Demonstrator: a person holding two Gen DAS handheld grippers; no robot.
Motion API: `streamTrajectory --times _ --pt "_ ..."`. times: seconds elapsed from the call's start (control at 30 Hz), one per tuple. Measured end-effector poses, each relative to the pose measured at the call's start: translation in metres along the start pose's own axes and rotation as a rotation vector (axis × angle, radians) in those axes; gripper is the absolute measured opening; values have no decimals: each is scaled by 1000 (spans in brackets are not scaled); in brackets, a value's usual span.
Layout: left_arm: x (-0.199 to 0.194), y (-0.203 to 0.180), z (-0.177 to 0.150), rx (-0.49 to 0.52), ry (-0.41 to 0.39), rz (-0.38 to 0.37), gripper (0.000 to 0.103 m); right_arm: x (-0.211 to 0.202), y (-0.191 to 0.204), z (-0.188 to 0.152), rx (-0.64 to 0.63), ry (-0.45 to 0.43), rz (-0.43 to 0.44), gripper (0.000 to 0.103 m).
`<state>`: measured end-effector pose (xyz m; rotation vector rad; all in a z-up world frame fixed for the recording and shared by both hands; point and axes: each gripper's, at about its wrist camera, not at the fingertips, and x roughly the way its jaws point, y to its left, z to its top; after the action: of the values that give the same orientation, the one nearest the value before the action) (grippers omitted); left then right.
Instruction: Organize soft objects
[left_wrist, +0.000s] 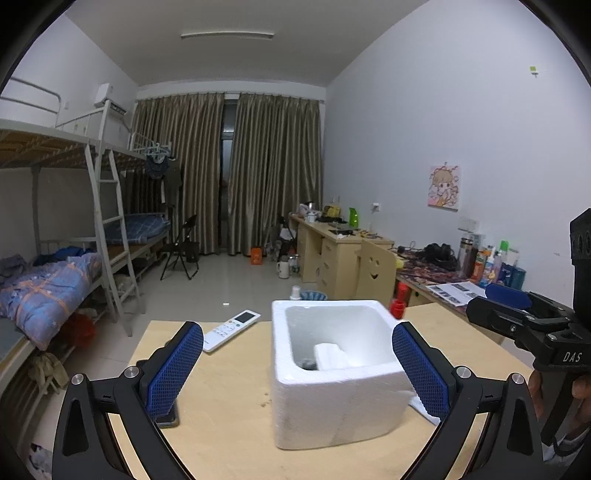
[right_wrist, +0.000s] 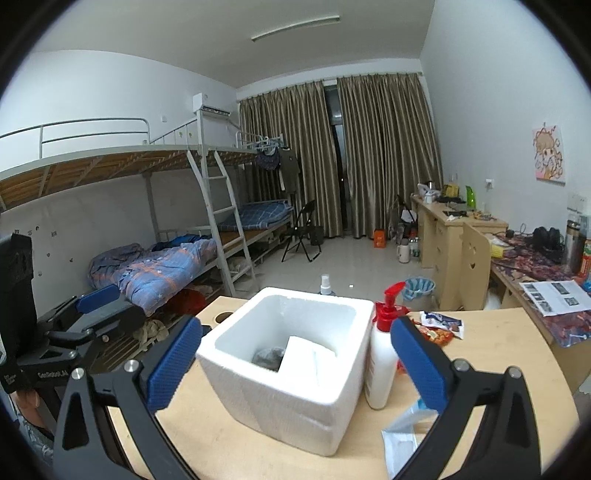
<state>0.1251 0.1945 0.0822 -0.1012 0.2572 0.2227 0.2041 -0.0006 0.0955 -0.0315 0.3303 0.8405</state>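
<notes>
A white foam box (left_wrist: 332, 391) stands on the wooden table (left_wrist: 221, 424). Inside it lie a white folded soft item (left_wrist: 332, 356) and a dark grey soft item (left_wrist: 308, 364). The box (right_wrist: 295, 391) shows in the right wrist view too, with the white item (right_wrist: 306, 354) and grey item (right_wrist: 267, 357) inside. My left gripper (left_wrist: 297, 367) is open and empty, its pads on either side of the box and above it. My right gripper (right_wrist: 295, 369) is open and empty, also astride the box. A clear plastic pack (right_wrist: 402, 435) lies at the box's right.
A white remote (left_wrist: 231, 329) and a dark phone (left_wrist: 168, 421) lie left of the box. A red-pump lotion bottle (right_wrist: 382, 362), snack packets (right_wrist: 441, 326) and a spray bottle (right_wrist: 325, 284) stand by the box. Bunk beds left, desks right.
</notes>
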Motion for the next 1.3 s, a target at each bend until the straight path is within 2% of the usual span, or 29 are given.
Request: streamTrajectory --times 0.47,0.77,1.3 --pt "-74 -47 -7 26 -55 8 102 -74 18 -17 -64 -78 7 103" --pt "-110 -67 -14 48 -79 5 102 -108 22 -27 -36 -122 32 103" --pt "-185 -86 -43 49 -150 -24 103 -167 40 -64 -42 -206 -24 103"
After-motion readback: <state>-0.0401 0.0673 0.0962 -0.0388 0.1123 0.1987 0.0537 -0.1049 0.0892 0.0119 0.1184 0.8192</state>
